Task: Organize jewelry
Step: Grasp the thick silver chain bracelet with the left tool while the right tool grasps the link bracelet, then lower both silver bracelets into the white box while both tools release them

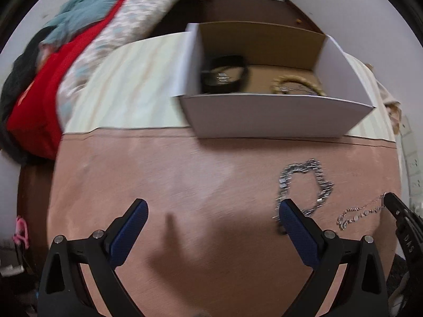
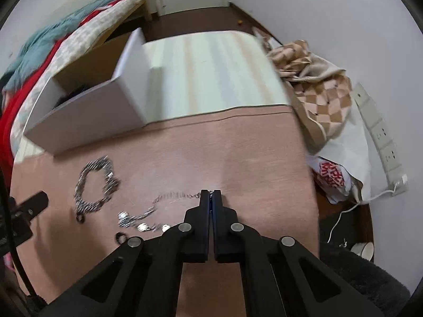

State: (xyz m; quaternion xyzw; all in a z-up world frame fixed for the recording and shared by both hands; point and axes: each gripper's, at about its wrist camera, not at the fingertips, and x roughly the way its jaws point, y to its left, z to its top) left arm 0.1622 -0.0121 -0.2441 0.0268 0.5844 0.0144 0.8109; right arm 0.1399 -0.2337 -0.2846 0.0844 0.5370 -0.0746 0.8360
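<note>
The pickup is on: of all the jewelry to be sorted, two pieces lie out on the pink cloth (image 2: 238,142) that covers the near half of the table, and the white box (image 1: 275,119) sits just beyond the cloth's seam on the pale striped part, already holding a dark band (image 1: 224,75) and a gold bracelet (image 1: 297,85). Around it, a small room: heaped bedding (image 1: 87,34) to one side, a checked blanket (image 2: 317,79) and a power strip (image 2: 380,134) to the other. The right gripper (image 2: 210,192) is clenched on one end of the thin silver chain (image 2: 148,212), so next, I'd say, comes a careful lift and a carry over the box wall. The left gripper (image 1: 211,208) hangs spread, nothing between its pads, one fingertip over the chunky silver bracelet (image 1: 306,185).
</note>
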